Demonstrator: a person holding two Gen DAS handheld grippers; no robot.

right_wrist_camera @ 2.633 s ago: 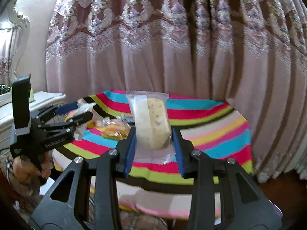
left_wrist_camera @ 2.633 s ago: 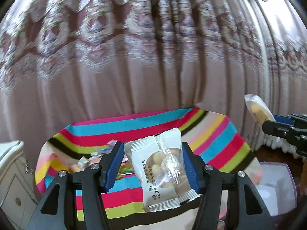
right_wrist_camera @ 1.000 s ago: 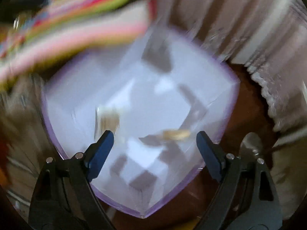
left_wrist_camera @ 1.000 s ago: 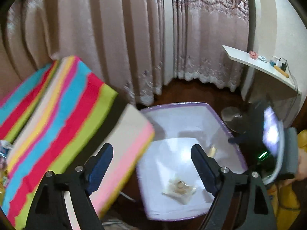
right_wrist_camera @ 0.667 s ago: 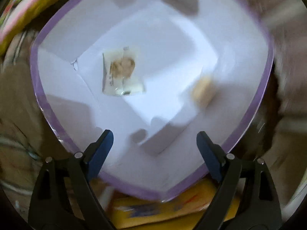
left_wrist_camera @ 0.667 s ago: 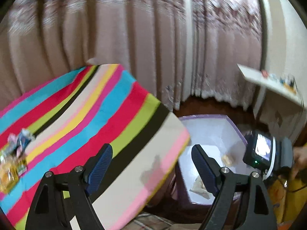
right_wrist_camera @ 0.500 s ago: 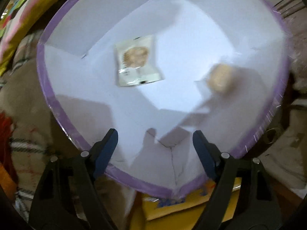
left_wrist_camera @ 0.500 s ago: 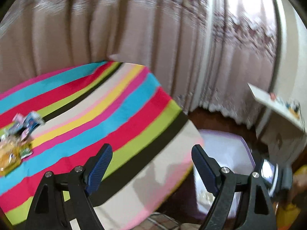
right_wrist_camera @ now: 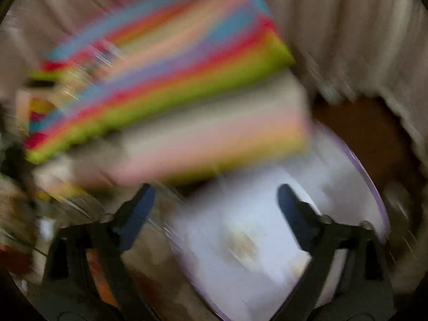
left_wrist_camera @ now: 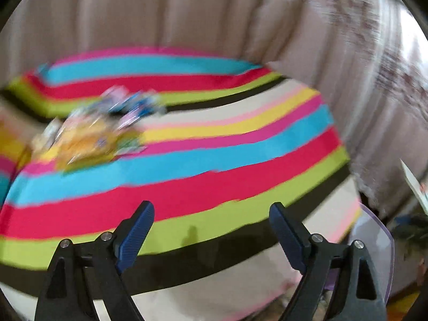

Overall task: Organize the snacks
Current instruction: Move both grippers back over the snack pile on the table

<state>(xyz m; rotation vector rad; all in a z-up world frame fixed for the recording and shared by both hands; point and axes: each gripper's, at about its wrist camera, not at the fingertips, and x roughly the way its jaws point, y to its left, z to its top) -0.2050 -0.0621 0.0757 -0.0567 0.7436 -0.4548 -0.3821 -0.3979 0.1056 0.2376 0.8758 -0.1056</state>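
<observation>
The snack pile (left_wrist_camera: pixel 91 136), well ahead-left of the left gripper (left_wrist_camera: pixel 211 220), is too blurred to sort; the bin (right_wrist_camera: pixel 334 165) below the right gripper (right_wrist_camera: pixel 214 200) is smeared.

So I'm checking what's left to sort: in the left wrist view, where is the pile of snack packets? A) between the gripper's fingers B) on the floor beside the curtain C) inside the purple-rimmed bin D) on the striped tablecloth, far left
D: the blurred snack packets lie on the striped tablecloth at its far left, well beyond the left gripper, whose jaws are opening with nothing between them.
</observation>
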